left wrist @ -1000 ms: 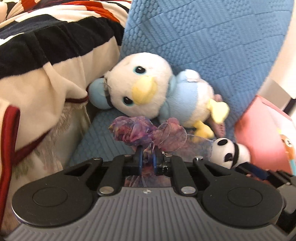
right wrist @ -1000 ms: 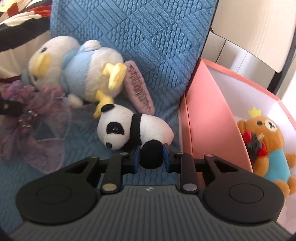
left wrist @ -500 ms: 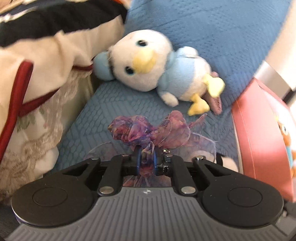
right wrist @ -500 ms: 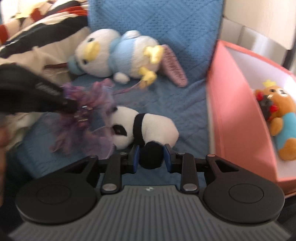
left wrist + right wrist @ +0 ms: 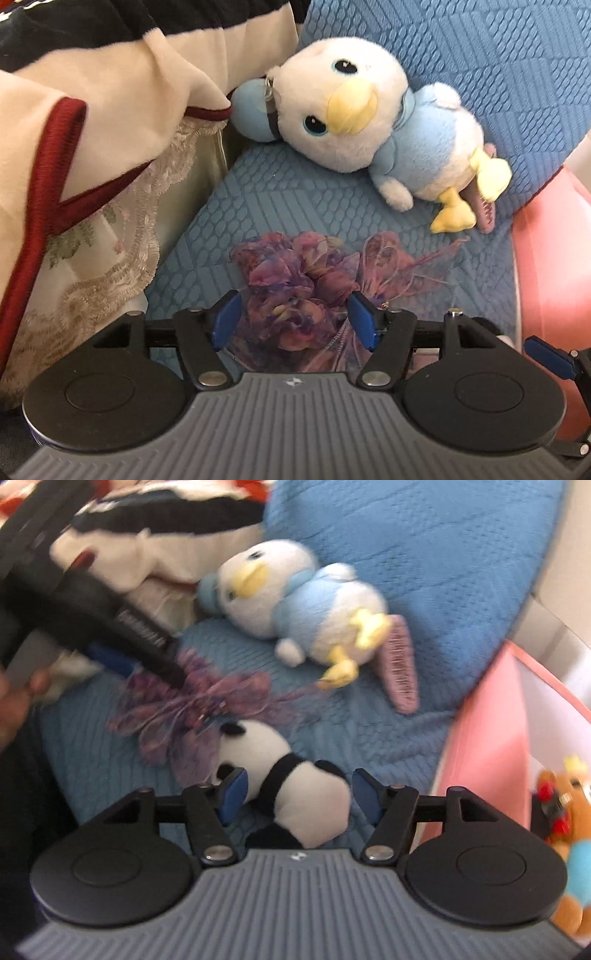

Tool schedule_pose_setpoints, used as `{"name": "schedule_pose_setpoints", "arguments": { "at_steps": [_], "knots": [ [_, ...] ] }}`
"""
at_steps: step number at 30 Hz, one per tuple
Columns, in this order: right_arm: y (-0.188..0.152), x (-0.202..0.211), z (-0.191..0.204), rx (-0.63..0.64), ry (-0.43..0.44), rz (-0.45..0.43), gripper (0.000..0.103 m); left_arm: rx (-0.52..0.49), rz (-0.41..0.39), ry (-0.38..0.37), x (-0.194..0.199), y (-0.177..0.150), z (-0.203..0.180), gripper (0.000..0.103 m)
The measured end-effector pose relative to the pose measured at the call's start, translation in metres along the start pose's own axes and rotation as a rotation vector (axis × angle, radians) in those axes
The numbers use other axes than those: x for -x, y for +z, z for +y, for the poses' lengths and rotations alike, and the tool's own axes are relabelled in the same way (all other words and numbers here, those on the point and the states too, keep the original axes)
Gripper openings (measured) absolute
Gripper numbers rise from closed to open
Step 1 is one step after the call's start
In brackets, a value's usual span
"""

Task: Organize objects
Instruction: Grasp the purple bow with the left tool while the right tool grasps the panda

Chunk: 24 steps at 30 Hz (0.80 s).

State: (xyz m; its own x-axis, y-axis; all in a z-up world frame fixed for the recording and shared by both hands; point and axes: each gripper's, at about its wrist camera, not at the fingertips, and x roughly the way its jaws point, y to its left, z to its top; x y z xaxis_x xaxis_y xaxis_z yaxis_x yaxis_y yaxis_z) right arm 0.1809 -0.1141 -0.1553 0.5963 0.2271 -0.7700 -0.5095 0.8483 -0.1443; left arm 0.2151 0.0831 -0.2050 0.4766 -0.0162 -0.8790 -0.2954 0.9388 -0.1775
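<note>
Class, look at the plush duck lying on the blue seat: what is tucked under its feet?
A pink hair claw clip pokes out from under the plush duck's yellow feet. Its upper end is covered by the duck.

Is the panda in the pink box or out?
Out. The panda lies on the blue cushion, beside the box, between the right gripper's open jaws.
</note>
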Motion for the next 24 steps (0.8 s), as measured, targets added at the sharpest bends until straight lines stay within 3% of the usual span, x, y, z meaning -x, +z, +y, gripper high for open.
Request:
{"name": "schedule_pose_setpoints", "arguments": {
  "at_steps": [3,7,17,22,24],
  "knots": [
    [0.001,-0.003,0.003,0.086,0.008,0.033,0.065,-0.003,0.014,0.011,-0.006,0.001,0.0,0.069],
    [-0.001,-0.007,0.004,0.146,-0.056,0.043,0.065,-0.004,0.01,0.011,-0.008,0.003,-0.001,0.069],
    [0.009,-0.014,0.022,0.424,0.025,0.035,0.065,-0.014,0.032,0.013,-0.017,0.008,-0.004,0.069],
    [0.012,-0.03,0.021,0.411,0.059,0.131,0.064,-0.016,0.05,0.005,-0.021,0.008,-0.005,0.069],
    [0.011,-0.032,0.021,0.39,0.036,0.158,0.053,-0.012,0.055,-0.001,-0.021,0.008,-0.004,0.069]
  ]
}}
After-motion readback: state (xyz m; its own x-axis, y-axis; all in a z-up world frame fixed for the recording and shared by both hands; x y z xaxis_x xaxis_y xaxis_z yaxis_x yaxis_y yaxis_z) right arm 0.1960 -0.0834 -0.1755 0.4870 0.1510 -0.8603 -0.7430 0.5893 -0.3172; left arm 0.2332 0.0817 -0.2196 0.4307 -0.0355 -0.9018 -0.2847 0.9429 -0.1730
